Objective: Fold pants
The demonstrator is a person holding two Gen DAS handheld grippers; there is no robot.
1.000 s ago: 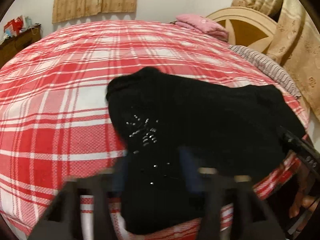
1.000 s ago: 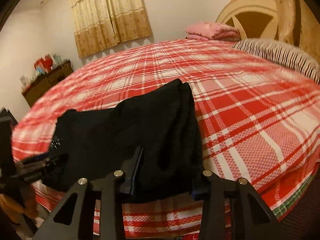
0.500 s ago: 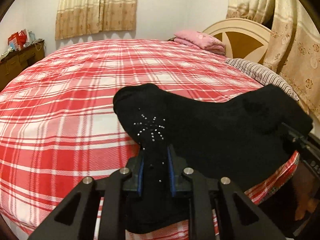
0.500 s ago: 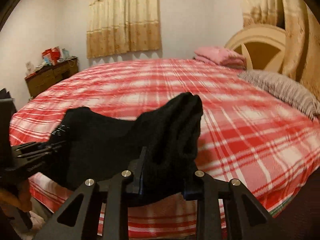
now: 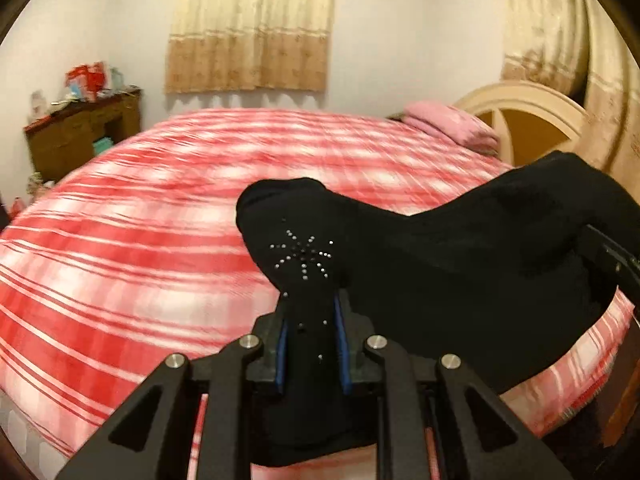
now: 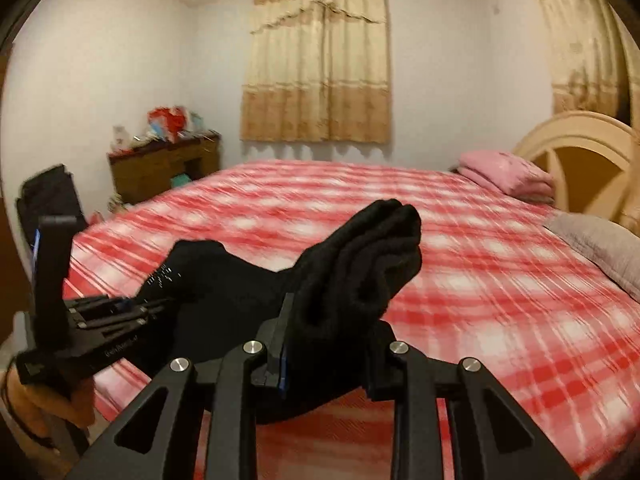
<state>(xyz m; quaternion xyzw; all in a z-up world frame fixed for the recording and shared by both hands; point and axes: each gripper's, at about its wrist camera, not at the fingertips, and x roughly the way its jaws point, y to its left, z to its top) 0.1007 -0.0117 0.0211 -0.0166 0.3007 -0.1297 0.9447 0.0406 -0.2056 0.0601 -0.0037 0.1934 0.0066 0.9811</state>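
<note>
Black pants (image 5: 460, 280) with a star of small studs hang lifted above the near edge of the red plaid bed (image 5: 160, 220). My left gripper (image 5: 310, 320) is shut on the studded end of the pants. My right gripper (image 6: 330, 320) is shut on the other, thickly bunched end of the pants (image 6: 360, 272). The cloth sags in a dark span between the two. In the right wrist view the left gripper (image 6: 120, 308) shows at the left with a hand under it. Part of the right gripper (image 5: 616, 264) shows at the right edge of the left wrist view.
A folded pink blanket (image 6: 504, 176) and a grey striped pillow (image 6: 600, 248) lie by the cream headboard (image 6: 580, 152). A brown cabinet (image 6: 164, 168) with clutter on top stands against the far wall, under beige curtains (image 6: 316, 80).
Both grippers closed on the ends of the pants and lifted them off the bed. The cloth now hangs in the air, and both views tilted up toward the wall.
</note>
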